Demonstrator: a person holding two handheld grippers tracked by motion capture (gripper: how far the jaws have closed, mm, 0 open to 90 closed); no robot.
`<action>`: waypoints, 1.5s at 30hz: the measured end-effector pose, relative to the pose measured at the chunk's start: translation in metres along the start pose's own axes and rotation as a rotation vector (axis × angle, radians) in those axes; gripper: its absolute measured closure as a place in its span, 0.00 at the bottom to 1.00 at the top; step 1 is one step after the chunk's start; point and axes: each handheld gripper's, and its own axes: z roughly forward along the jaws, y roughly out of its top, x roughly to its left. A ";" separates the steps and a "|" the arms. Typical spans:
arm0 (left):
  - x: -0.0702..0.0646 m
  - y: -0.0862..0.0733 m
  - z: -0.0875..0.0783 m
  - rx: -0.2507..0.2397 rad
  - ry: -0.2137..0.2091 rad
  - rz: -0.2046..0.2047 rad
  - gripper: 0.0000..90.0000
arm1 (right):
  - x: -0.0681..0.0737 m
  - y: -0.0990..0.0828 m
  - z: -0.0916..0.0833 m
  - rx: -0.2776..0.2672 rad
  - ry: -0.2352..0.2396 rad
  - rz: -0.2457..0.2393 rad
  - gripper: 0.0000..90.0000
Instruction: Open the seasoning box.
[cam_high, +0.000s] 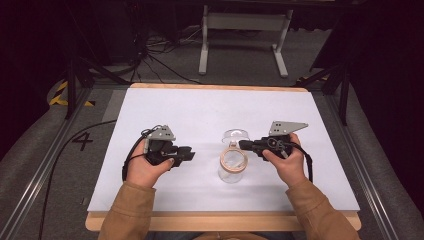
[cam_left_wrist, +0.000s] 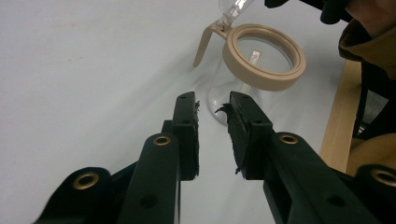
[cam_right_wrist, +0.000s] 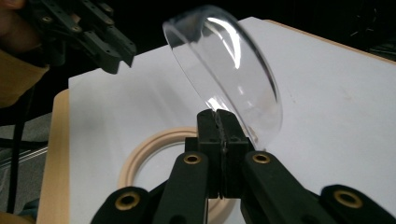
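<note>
While the right claw (cam_right_wrist: 219, 122) pinches a clear domed lid (cam_right_wrist: 233, 60), the left claw (cam_left_wrist: 212, 103) hangs narrowly parted.
The lid tilts above a glass jar (cam_high: 232, 165) with a beige rim (cam_left_wrist: 264, 57), standing mid-way across the white surface (cam_high: 200, 110); the left claw, holding nothing, points at the jar's base from nearby.

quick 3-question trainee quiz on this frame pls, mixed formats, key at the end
1. True or false: the right claw is shut on the clear lid.
2. The left claw is: A) clamped on the jar's tan ring, B) open, apart from the jar, C) holding the lid.
3. Fill in: the lid is tipped up ___ the glass jar, leaving its mouth uncovered.

Key: 1 true; 2 B; 3 off
</note>
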 end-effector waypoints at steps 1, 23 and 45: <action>0.000 0.000 0.000 -0.001 0.003 0.009 0.82 | -0.003 -0.002 0.001 0.005 -0.010 0.002 1.00; -0.004 0.010 0.001 -0.019 -0.023 0.017 0.79 | 0.007 0.009 -0.020 0.012 -0.025 -0.030 1.00; 0.018 0.007 -0.002 -0.002 0.051 -0.066 0.75 | -0.029 -0.003 -0.088 0.086 -0.229 0.047 0.84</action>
